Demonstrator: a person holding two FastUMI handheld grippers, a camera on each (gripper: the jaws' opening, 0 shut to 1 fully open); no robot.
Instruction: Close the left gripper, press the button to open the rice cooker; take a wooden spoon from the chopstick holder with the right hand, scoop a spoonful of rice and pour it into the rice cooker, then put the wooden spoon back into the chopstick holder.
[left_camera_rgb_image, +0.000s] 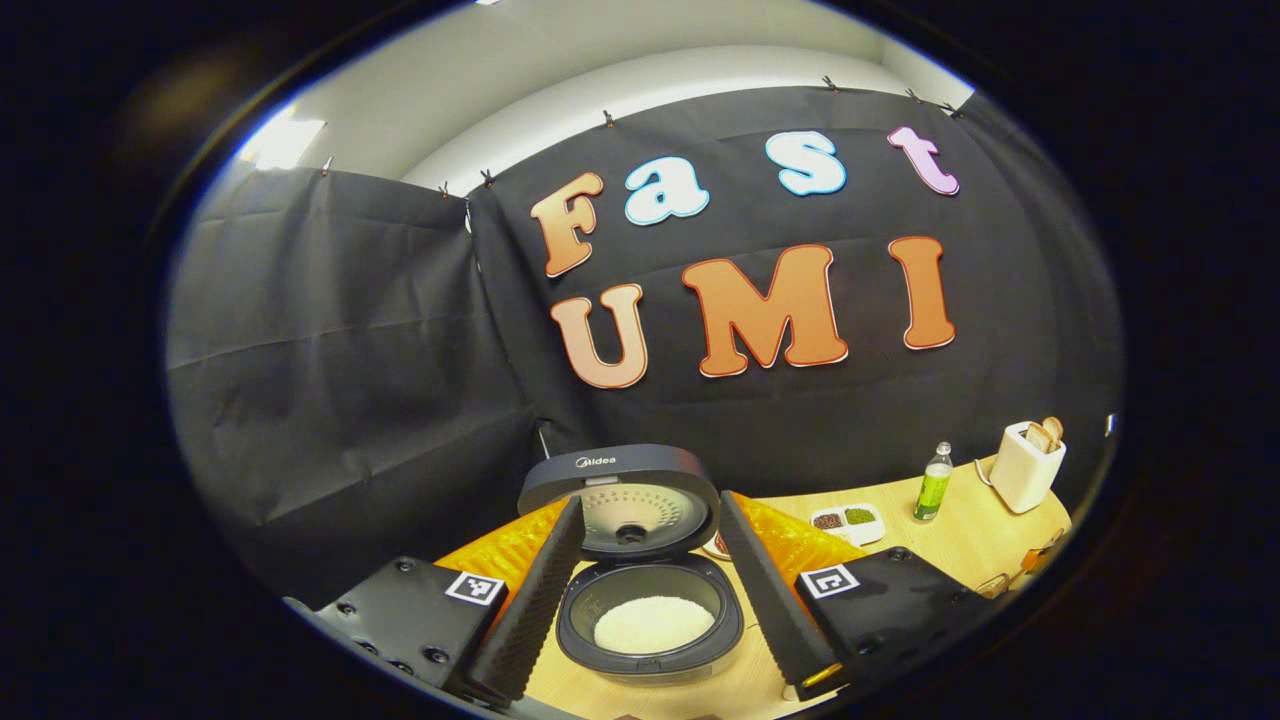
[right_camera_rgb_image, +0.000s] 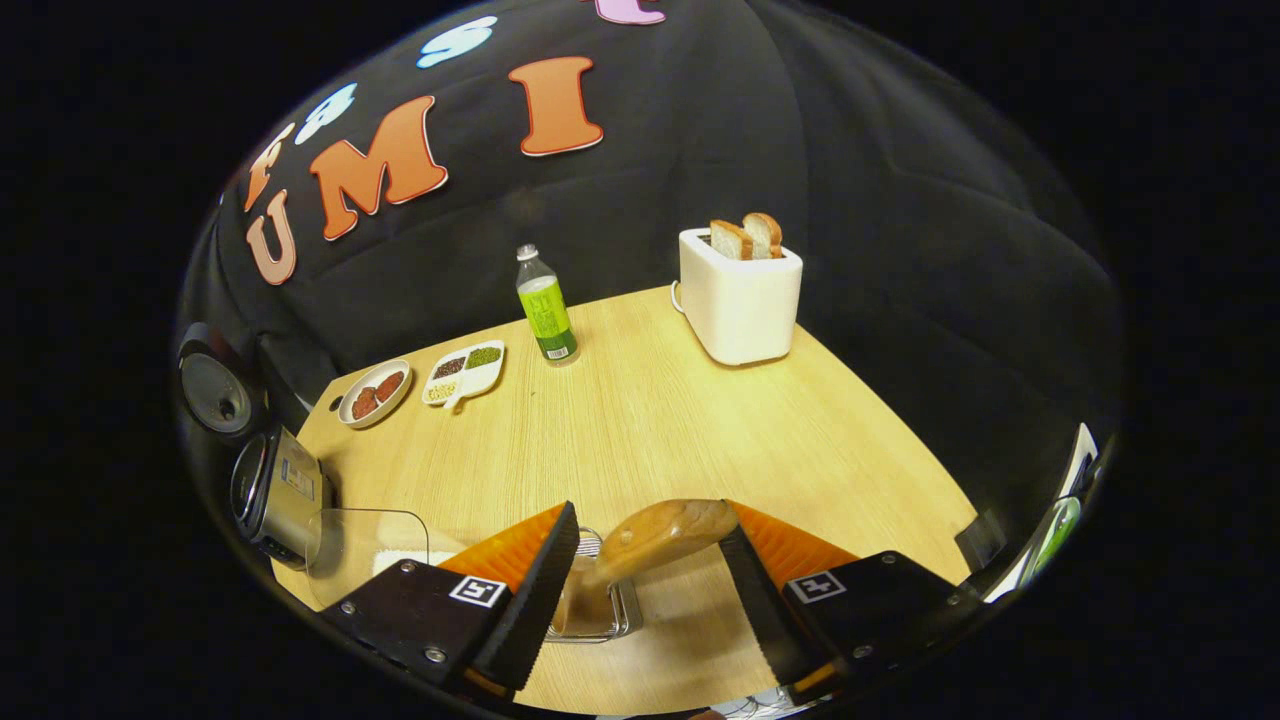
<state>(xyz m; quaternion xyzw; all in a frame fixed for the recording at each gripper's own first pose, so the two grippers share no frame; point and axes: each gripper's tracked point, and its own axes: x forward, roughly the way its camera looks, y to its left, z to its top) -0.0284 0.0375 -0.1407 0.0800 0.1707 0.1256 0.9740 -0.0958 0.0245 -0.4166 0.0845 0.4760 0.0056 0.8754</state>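
Tabletop (right_camera_rgb_image: 650, 400) w/ rice cooker (left_camera_rgb_image: 650, 610) lid up, rice inside, left tongs (left_camera_rgb_image: 648, 590) released above it; right tongs (right_camera_rgb_image: 648, 575) spread round the wooden spoon (right_camera_rgb_image: 660, 535) standing in the chopstick holder (right_camera_rgb_image: 595, 610), not gripping — prob. centre on it, clench firmly, lift straight up.

One rice cooker (left_camera_rgb_image: 640, 560), one wooden spoon (right_camera_rgb_image: 660, 535), one bottle (right_camera_rgb_image: 545, 318), one toaster (right_camera_rgb_image: 738, 300), two bread slices (right_camera_rgb_image: 745, 238).

Dark grey rice cooker (left_camera_rgb_image: 648, 560) holding white rice (left_camera_rgb_image: 654, 624), pale wood-grain table (right_camera_rgb_image: 640, 420), white toaster (right_camera_rgb_image: 740, 297), green-labelled bottle (right_camera_rgb_image: 545, 308)
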